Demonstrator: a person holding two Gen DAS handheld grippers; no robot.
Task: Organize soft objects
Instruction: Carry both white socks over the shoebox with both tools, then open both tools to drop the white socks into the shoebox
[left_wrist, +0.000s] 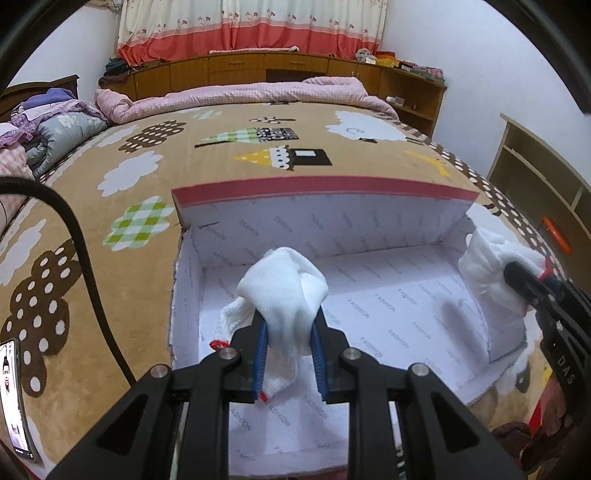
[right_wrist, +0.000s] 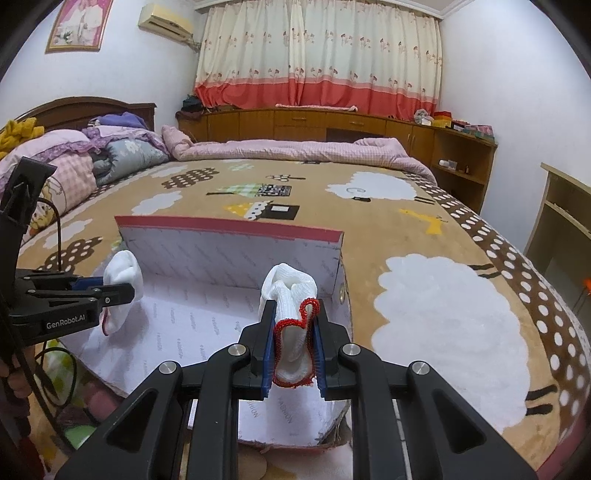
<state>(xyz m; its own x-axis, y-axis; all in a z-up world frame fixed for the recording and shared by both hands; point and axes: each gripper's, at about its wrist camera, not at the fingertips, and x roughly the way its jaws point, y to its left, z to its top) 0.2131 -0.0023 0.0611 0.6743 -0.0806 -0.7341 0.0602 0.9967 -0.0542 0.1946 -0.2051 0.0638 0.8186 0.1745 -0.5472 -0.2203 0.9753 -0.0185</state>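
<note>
You have one bunched white knit glove with a red-stitched cuff (left_wrist: 284, 291) clamped between the blue pads of your left gripper (left_wrist: 288, 328), held above the left part of the open cardboard box lined with white printed paper (left_wrist: 369, 295). A second white knit glove with a red cuff (right_wrist: 293, 325) is pinched in your right gripper (right_wrist: 293, 332), whose jaws are squeezed fully onto it; it hangs over the box's right end, near the side wall. The box's raised lid, edged in red (right_wrist: 229, 223), stands upright behind both gloves. The box sits on a tan bedspread printed with clouds and houses (left_wrist: 221, 162). A black cable (left_wrist: 88, 280) trails across the spread at left, beside a phone (left_wrist: 13, 398).
</note>
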